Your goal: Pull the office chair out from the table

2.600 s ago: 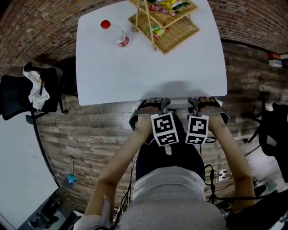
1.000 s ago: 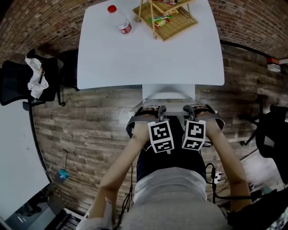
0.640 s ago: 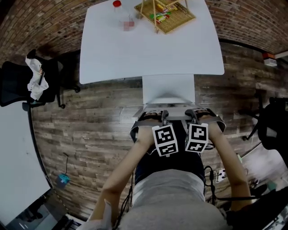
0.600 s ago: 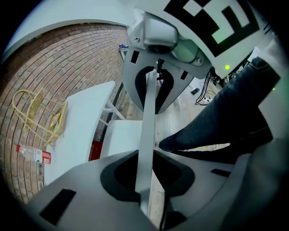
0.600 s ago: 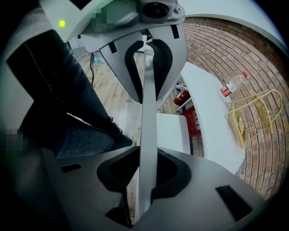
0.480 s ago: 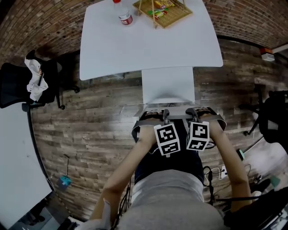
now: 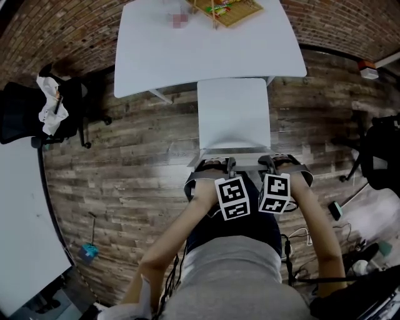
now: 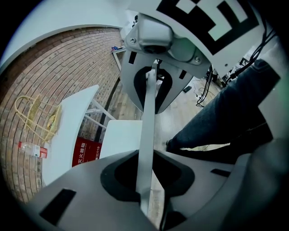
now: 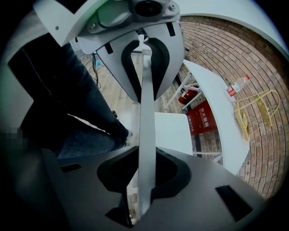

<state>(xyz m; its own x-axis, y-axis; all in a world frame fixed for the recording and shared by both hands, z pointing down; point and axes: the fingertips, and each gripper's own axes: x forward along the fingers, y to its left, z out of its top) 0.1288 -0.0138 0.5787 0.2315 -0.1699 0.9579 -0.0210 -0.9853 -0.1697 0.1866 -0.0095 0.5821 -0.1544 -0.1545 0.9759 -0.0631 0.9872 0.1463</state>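
Just in front of the white table (image 7: 206,44), the white office chair (image 7: 234,112) stands on the wooden floor (image 7: 125,162). Almost all of its seat is out from under the tabletop, and only the seat's far edge meets the table's near edge. On the side of the chair away from the table, the left gripper (image 7: 215,166) and the right gripper (image 7: 277,165) sit side by side. Each pinches the thin top edge of the backrest (image 8: 146,131) between its jaws. A wicker rack (image 7: 226,9) sits at the table's far side.
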